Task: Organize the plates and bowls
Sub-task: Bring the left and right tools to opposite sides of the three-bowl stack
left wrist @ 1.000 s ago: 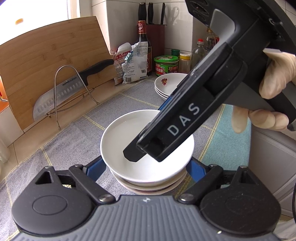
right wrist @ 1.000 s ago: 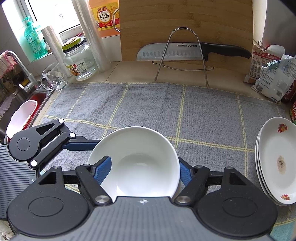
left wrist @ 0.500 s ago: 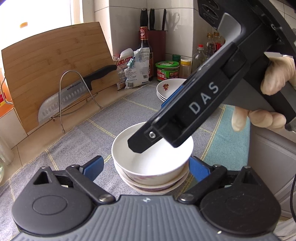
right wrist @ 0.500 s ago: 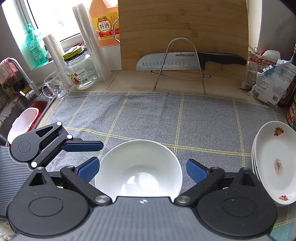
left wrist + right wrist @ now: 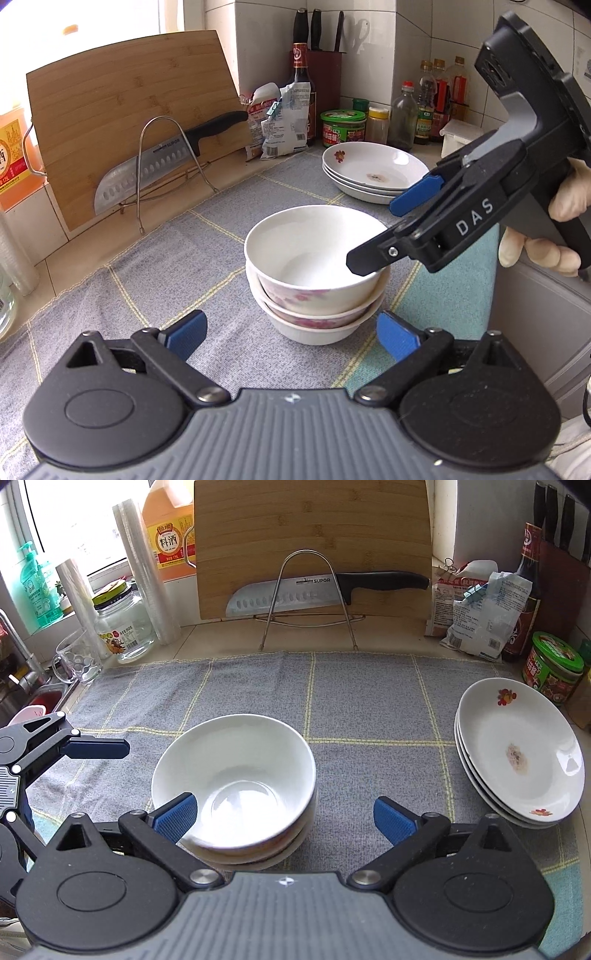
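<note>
My right tongs (image 5: 282, 818) have just sprung wide, empty, leaving the bowls (image 5: 314, 273) nested on the counter towel (image 5: 369, 701); left tongs (image 5: 290, 334) wide too; plates (image 5: 517, 753) stacked beside.

Left wrist view: looking forward and steeply down along its own fingers (image 5: 183, 334), close over the bench (image 5: 122, 295), facing the tiled corner with the knife block (image 5: 325, 77). Right wrist view: likewise tilted down, close, squarely facing the cutting board (image 5: 314, 539) at the back wall. Shared by both: the stacked bowls (image 5: 314, 273) (image 5: 236, 775), the plates (image 5: 373, 171) (image 5: 517, 753), the grey cloth (image 5: 122, 295) (image 5: 369, 701), the knife (image 5: 166, 158) (image 5: 325, 587).
</note>
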